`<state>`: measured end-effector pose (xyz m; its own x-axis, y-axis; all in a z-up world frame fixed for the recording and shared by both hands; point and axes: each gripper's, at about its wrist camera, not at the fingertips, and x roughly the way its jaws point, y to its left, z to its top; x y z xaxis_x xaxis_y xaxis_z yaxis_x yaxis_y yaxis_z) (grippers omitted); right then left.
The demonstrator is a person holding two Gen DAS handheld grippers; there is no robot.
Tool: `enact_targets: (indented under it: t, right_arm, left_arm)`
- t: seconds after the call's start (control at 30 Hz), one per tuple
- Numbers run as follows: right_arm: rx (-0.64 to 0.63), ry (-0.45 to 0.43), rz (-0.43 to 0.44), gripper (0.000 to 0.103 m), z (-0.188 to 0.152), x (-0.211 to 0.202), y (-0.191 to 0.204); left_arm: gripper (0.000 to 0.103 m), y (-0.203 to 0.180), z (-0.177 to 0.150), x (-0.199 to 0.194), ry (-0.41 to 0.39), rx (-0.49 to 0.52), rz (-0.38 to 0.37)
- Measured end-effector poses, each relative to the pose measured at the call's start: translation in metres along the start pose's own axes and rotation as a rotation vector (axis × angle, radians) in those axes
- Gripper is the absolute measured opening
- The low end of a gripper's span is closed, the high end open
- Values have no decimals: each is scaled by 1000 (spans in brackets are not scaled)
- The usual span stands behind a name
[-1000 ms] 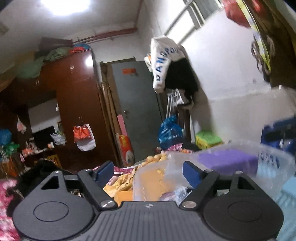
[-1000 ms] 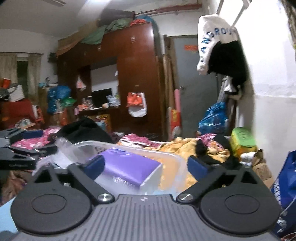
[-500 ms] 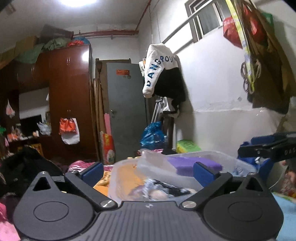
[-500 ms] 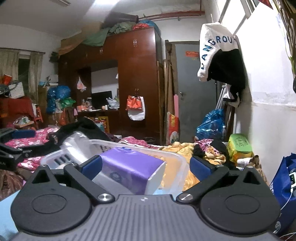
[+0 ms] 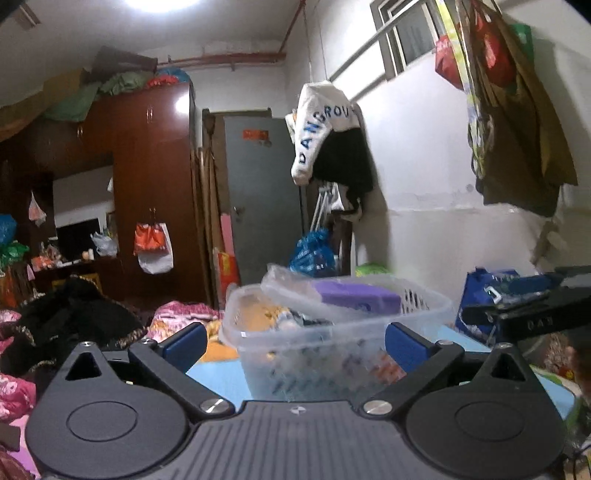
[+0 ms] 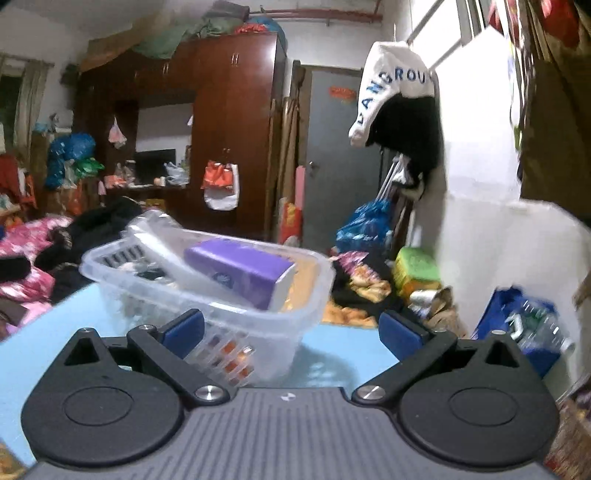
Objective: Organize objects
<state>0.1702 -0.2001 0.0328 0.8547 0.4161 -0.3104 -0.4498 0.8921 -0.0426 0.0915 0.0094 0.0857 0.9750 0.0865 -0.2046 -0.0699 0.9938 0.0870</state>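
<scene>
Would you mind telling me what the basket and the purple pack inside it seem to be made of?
The basket looks like clear, slightly frosted plastic: its contents show through its walls. The purple pack seems wrapped in glossy plastic film, likely tissues, though that is uncertain.

A bright ceiling light [image 5: 159, 3] glares over white walls. A tall dark red-brown wardrobe [image 5: 147, 177] stands against the far wall, with bundles of cloth heaped on its top, and an orange-and-white bag [image 5: 153, 245] hangs from its door. Beside it is a grey door [image 5: 262, 195]. A white garment with blue lettering [image 5: 321, 129] hangs from a rail on the side wall, below a high barred window [image 5: 406, 33]. Bags [image 5: 509, 122] hang further along that wall.
</scene>
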Motion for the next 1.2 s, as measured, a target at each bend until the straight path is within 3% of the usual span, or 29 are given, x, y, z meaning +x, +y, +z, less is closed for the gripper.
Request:
enact_targets:
  t: [0.33, 0.6, 1.2]
  right_arm:
    - [-14, -22, -8, 103, -22, -25, 17]
    - [70, -8, 18, 103, -31, -30, 10]
    - [37, -17, 16, 103, -34, -38, 21]
  left_arm:
    - [103, -7, -20, 0, 55, -25, -25]
    - [103, -12, -30, -4, 59, -32, -35]
    - [103, -20, -31, -3, 67, -25, -12]
